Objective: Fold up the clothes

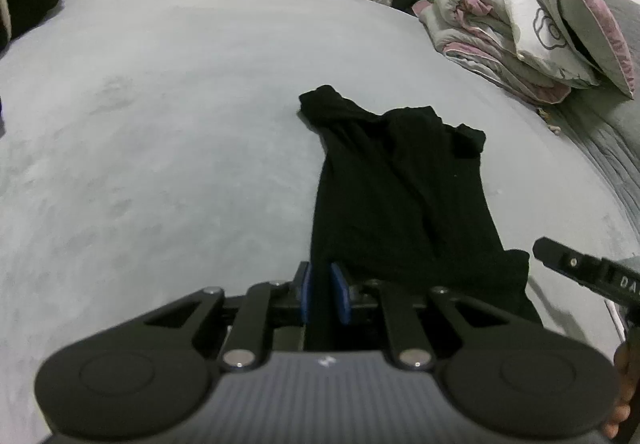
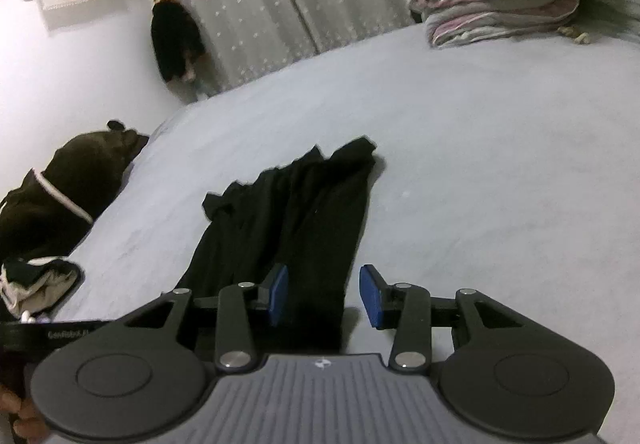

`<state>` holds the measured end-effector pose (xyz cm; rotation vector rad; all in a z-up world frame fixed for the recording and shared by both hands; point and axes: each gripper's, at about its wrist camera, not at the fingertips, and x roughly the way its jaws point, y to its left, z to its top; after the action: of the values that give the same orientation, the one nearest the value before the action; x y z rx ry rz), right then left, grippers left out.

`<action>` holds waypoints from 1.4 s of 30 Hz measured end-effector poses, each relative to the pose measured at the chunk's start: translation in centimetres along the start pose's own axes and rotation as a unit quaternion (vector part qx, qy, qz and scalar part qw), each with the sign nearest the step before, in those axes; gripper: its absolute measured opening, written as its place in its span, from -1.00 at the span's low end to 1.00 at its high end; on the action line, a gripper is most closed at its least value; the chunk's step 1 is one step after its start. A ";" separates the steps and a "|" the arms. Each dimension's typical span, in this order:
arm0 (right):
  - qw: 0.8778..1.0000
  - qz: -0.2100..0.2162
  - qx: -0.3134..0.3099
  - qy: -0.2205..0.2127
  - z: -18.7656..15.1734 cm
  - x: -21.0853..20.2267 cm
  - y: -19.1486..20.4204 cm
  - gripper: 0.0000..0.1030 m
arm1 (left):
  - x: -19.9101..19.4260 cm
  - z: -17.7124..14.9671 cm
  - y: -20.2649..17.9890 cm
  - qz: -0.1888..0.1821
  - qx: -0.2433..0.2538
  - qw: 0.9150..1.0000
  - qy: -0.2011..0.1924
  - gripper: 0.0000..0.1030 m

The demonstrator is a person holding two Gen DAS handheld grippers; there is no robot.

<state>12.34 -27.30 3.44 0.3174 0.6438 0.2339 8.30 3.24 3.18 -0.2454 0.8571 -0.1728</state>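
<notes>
Both grippers low at near hem of black garment (image 1: 400,180) on grey bed (image 1: 160,124)
Left gripper (image 1: 322,294) pinching hem; right gripper (image 2: 326,294) spread, straddling hem's right edge; bare bed each side.

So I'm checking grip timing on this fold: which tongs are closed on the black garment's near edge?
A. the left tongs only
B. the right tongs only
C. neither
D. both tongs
A: the left tongs have their blue pads drawn in on the near edge of the black garment, while the right tongs stand apart, one pad over the fabric and the other over the grey bed cover.
</notes>
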 end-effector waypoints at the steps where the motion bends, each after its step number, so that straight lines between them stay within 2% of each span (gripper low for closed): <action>1: 1.000 0.002 -0.007 0.002 -0.1 0.0 0.3 -0.22 | -0.1 0.0 0.0 0.000 0.001 1.000 -0.003 -0.76; 5: 0.999 0.009 -0.041 0.003 -0.5 0.0 1.5 -0.22 | 0.2 -0.1 -0.3 0.002 0.004 1.000 -0.001 -0.76; 8: 0.997 -0.017 -0.075 0.030 -1.3 1.1 2.0 -0.23 | 0.5 -0.4 -0.4 0.007 0.010 1.000 0.002 -0.75; 10: 0.996 -0.039 -0.075 0.037 -1.6 1.7 1.7 -0.23 | 0.5 -0.4 -0.5 0.010 0.013 1.000 0.001 -0.73; 15: 0.999 -0.021 -0.044 0.023 -1.2 0.6 1.1 -0.23 | 0.2 -0.6 -0.3 0.006 0.009 1.000 0.001 -0.72; 17: 0.998 -0.020 -0.055 0.030 -1.2 0.6 1.6 -0.23 | 0.1 -0.5 -0.1 0.007 0.007 1.000 0.002 -0.68; 20: 0.995 -0.049 -0.078 0.029 -1.4 0.5 2.1 -0.23 | -0.4 0.0 0.5 0.010 -0.013 1.000 0.009 -0.67; 23: 0.993 -0.054 -0.106 0.009 -1.2 -0.3 2.5 -0.23 | -1.2 0.6 1.5 0.023 -0.039 0.999 0.019 -0.51; 25: 0.992 -0.047 -0.119 0.001 -1.0 -0.4 2.9 -0.22 | -1.7 1.1 2.4 0.039 -0.061 0.997 0.027 -0.27; 26: 0.991 -0.044 -0.126 -0.003 -0.8 -0.4 3.0 -0.22 | -1.9 1.4 3.0 0.044 -0.074 0.996 0.030 -0.24; 28: 0.989 -0.038 -0.143 -0.009 -0.6 -0.3 3.7 -0.22 | -2.2 2.1 4.3 0.040 -0.107 0.993 0.031 -0.11; 30: 0.984 -0.051 -0.173 -0.016 -0.2 1.1 5.2 -0.22 | -2.3 3.0 5.4 0.036 -0.134 0.990 0.029 -0.01; 32: 0.978 -0.060 -0.200 -0.017 0.6 2.8 6.9 -0.22 | -2.2 3.7 6.6 0.030 -0.159 0.986 0.029 0.02; 34: 0.971 -0.052 -0.234 -0.009 2.0 5.4 9.4 -0.22 | -2.2 4.3 7.6 0.023 -0.184 0.982 0.031 0.02; 37: 0.951 -0.037 -0.306 0.011 4.1 9.8 13.4 -0.22 | -2.2 4.9 9.1 0.021 -0.207 0.978 0.033 0.04; 42: 0.911 -0.046 -0.404 0.064 5.6 16.8 17.6 -0.22 | -2.2 6.1 11.0 0.021 -0.234 0.972 0.027 0.06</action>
<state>26.83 -6.99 4.73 -0.5319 0.6357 0.4112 12.12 15.15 5.48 -0.6656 0.9503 0.0657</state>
